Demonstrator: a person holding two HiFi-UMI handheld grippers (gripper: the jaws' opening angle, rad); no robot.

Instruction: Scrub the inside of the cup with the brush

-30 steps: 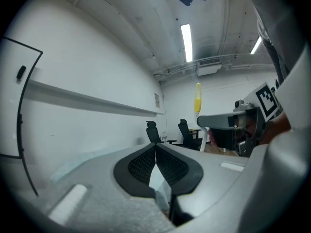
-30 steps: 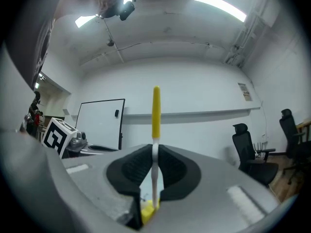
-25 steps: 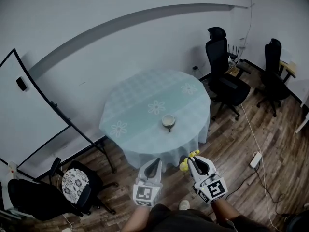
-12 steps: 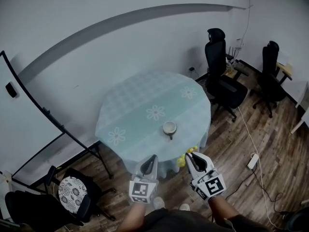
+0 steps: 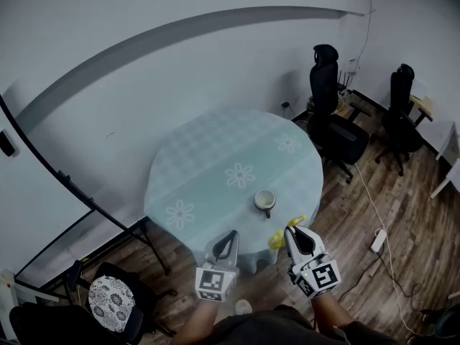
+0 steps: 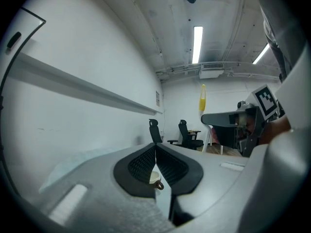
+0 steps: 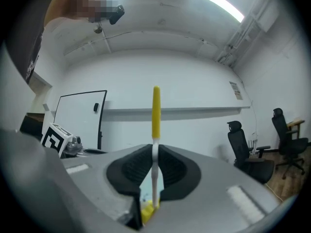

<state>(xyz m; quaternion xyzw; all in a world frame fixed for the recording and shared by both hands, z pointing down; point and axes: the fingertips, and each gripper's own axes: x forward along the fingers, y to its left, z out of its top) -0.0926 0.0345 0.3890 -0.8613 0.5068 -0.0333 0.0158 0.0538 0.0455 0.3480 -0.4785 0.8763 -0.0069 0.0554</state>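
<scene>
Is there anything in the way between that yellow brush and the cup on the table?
Nothing visible stands in the way. The cup stands alone on the round table, its mouth uncovered. The right gripper holds the brush by the table's near edge, and the stretch of table between them is bare.

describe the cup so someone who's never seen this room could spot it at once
Find the round table draped in pale teal with white flowers. The cup sits near its lower right edge in the head view. It is the only thing on the table: small, pale, with a dark handle.
</scene>
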